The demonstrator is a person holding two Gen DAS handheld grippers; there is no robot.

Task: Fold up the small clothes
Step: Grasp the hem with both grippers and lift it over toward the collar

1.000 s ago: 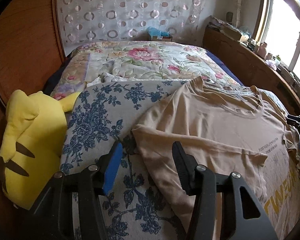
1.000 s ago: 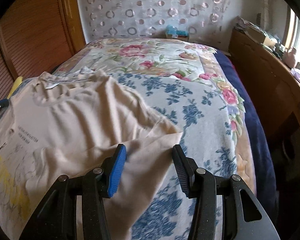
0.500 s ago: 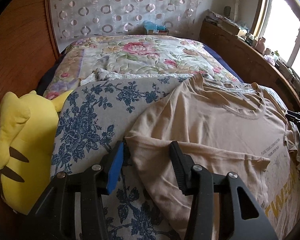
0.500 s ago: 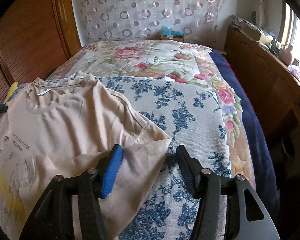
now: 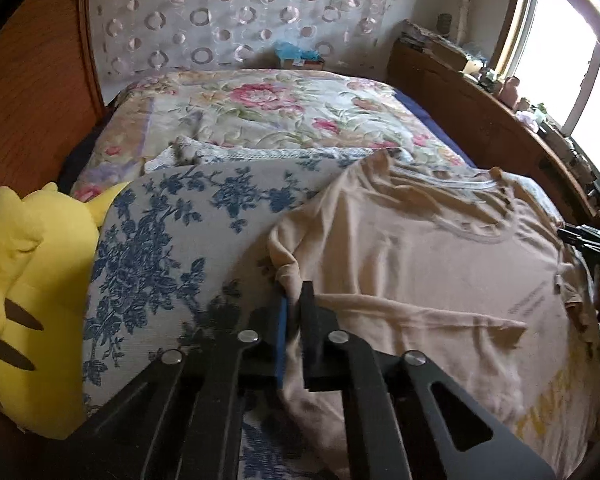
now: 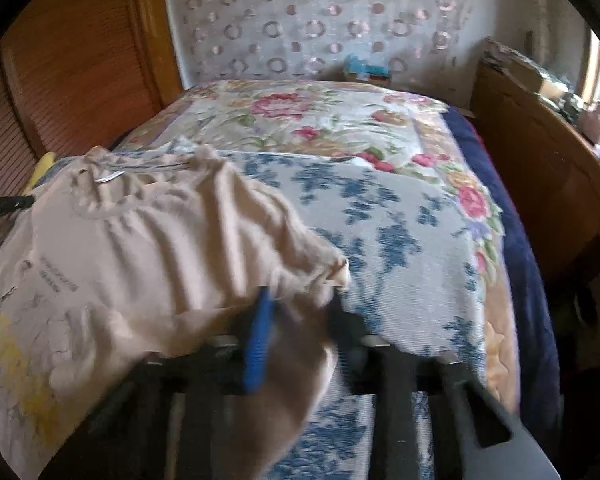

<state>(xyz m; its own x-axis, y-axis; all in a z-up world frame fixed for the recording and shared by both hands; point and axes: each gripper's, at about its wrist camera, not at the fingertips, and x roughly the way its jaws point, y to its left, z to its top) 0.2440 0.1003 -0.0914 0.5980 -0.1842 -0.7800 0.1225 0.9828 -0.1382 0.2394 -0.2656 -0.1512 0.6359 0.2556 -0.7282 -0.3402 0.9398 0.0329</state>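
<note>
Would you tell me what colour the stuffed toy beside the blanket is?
Yellow with dark brown stripes; stuffed toy, clearest in left wrist view.

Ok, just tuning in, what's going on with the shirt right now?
A person holding a gripper in each hand is folding a beige T-shirt spread on a blue-flowered blanket on the bed. The left gripper is shut on the sleeve at one side. The right gripper has the other sleeve between its fingers, but that view is blurred, so the grip is unclear. A yellow plush toy lies beside the blanket. No fold is made yet.
</note>
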